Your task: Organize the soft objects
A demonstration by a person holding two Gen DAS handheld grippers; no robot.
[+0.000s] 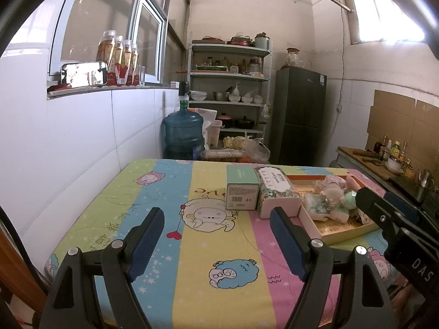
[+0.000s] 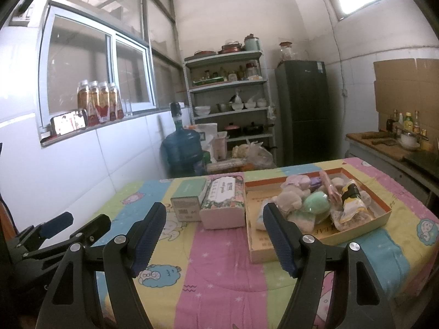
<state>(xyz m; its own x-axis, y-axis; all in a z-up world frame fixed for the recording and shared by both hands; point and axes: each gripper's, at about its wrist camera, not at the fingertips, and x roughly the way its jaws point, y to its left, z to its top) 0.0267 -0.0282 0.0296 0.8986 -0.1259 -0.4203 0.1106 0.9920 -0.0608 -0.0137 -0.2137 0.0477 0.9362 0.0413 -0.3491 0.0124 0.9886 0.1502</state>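
A shallow cardboard tray (image 2: 323,235) on the colourful cloth-covered table holds several soft things: a pale plush toy (image 2: 289,198), a mint green ball (image 2: 317,205), a floral tissue pack (image 1: 315,204) and a yellow snack bag (image 2: 352,201). To the tray's left lie a floral tissue box (image 2: 225,201) and a green carton (image 2: 189,198). My left gripper (image 1: 216,219) hovers open over the cloth, short of the boxes, nothing between its fingers. My right gripper (image 2: 214,215) is open too, just before the tray's near left corner, empty.
The table (image 1: 192,288) stands against a white tiled wall on the left. Behind it are a blue water jug (image 1: 183,134), a metal shelf of kitchenware (image 1: 229,87) and a dark fridge (image 1: 300,115). A counter with bottles (image 2: 395,142) runs along the right.
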